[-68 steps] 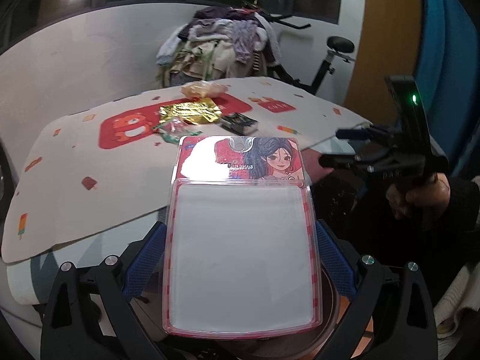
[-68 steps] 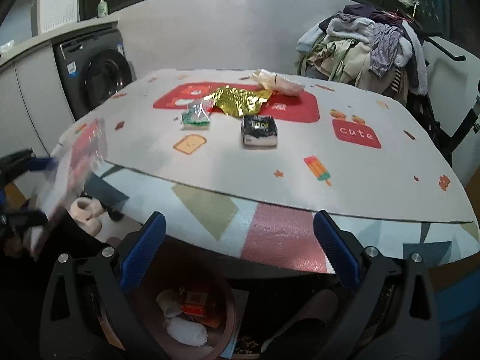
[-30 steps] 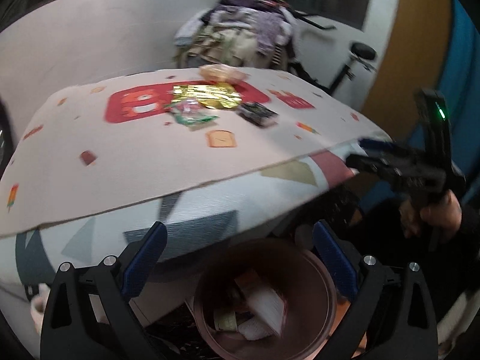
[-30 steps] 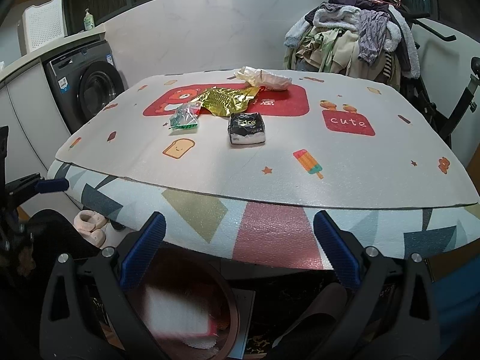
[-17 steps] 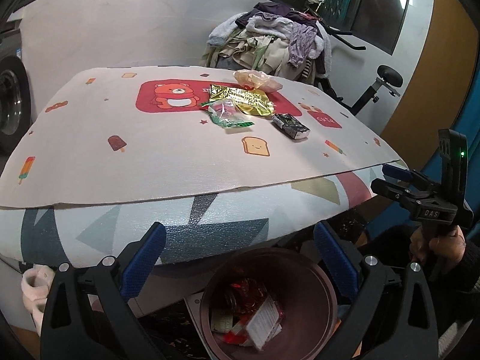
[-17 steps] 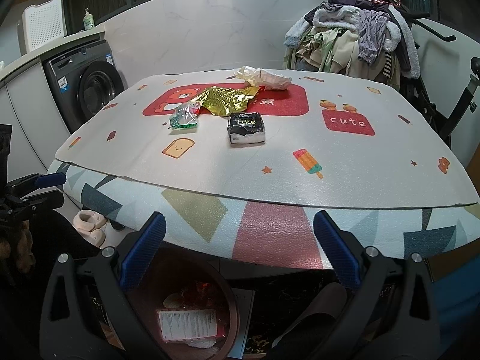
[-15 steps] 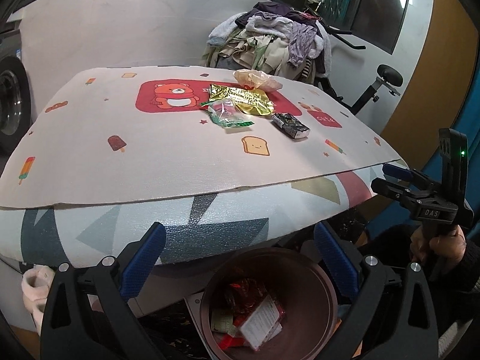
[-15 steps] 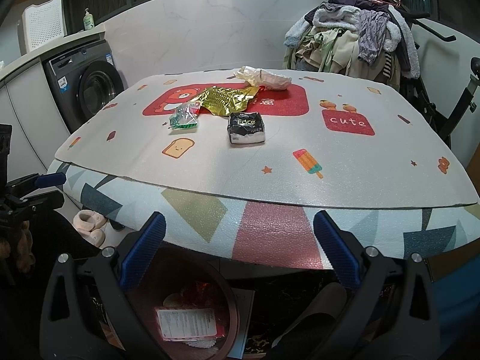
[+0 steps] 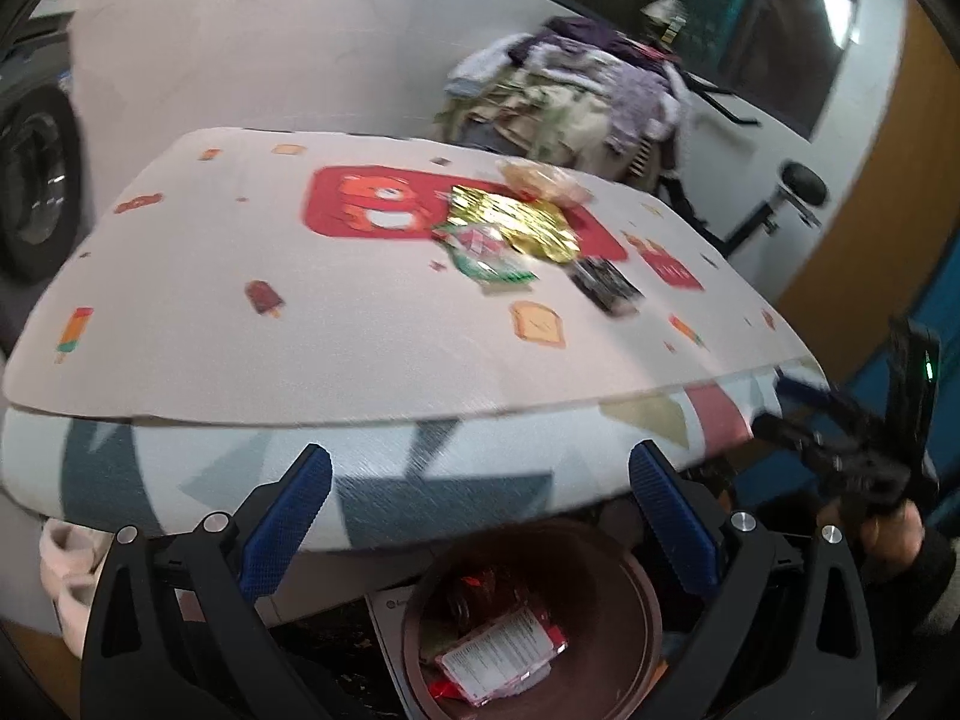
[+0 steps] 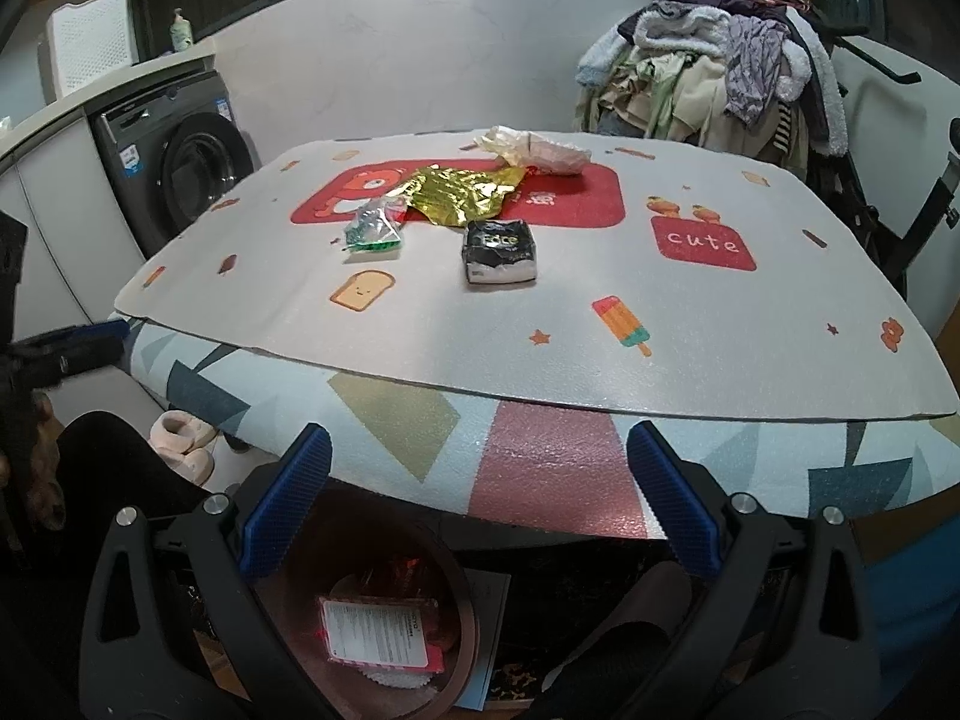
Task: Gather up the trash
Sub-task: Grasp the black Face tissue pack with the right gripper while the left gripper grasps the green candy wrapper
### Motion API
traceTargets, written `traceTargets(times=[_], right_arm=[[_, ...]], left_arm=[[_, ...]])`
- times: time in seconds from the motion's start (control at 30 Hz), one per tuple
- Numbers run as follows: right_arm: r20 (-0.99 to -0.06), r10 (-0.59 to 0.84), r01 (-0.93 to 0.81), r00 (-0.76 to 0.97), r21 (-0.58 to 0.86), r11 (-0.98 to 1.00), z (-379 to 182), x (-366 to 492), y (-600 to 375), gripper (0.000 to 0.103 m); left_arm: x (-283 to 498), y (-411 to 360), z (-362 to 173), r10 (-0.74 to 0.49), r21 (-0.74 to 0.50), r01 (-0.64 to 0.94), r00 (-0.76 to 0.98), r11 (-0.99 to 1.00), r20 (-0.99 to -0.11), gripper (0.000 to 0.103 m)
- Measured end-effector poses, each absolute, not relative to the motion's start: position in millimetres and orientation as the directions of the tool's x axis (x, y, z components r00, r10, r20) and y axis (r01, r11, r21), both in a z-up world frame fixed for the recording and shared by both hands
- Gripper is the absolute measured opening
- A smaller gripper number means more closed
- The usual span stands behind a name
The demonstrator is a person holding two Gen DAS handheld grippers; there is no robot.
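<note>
A brown trash bin point(image 9: 624, 588) stands on the floor below the table edge, with a red-rimmed plastic package point(image 9: 504, 657) lying inside; it also shows in the right wrist view point(image 10: 378, 636). On the table lie a gold foil wrapper point(image 10: 462, 192), a green-white wrapper point(image 10: 372, 231), a black-white tissue pack point(image 10: 499, 252) and a clear bag point(image 10: 534, 153). My left gripper point(image 9: 480, 516) is open and empty above the bin. My right gripper point(image 10: 480, 498) is open and empty, near the table's front edge.
The table point(image 10: 660, 324) has a patterned cover hanging over its edge. A washing machine point(image 10: 180, 180) stands at the left, a pile of clothes point(image 10: 720, 78) behind the table, slippers point(image 10: 180, 444) on the floor. The right gripper also shows at the right of the left wrist view point(image 9: 840, 438).
My left gripper let go of the red-rimmed package, which dropped into the bin. The left gripper has since swung and is still moving, its view blurred. The right gripper has barely moved.
</note>
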State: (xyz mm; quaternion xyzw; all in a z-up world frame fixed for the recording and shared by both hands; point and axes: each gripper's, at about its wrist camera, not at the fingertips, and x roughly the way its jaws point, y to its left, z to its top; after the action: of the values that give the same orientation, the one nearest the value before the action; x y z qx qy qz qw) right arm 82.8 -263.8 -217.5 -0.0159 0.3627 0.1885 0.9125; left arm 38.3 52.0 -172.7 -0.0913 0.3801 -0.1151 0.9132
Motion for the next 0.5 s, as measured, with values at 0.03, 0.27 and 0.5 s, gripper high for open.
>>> traceTargets(times=[0.03, 0.27, 0.5], right_arm=[[-0.669, 0.328, -0.354, 0.666, 0.104, 0.930, -215.8, 83.8, -263.5, 0.097], [-0.698, 0.261, -0.305, 0.666, 0.065, 0.950, -202.9, 116.8, -258.3, 0.097], [-0.665, 0.343, -0.364, 0.664, 0.114, 0.924, -197.5, 164.3, -248.3, 0.097]], left_arm=[[42.0, 55.0, -168.6, -0.268, -0.254, 0.125, 0.691, 0.959, -0.671, 0.097], [81.7, 71.9, -138.7, -0.180, -0.229, 0.030, 0.717, 0.973, -0.673, 0.097], [109.7, 76.6, -115.4, -0.172, -0.189, 0.069, 0.777, 0.979, -0.606, 0.097]])
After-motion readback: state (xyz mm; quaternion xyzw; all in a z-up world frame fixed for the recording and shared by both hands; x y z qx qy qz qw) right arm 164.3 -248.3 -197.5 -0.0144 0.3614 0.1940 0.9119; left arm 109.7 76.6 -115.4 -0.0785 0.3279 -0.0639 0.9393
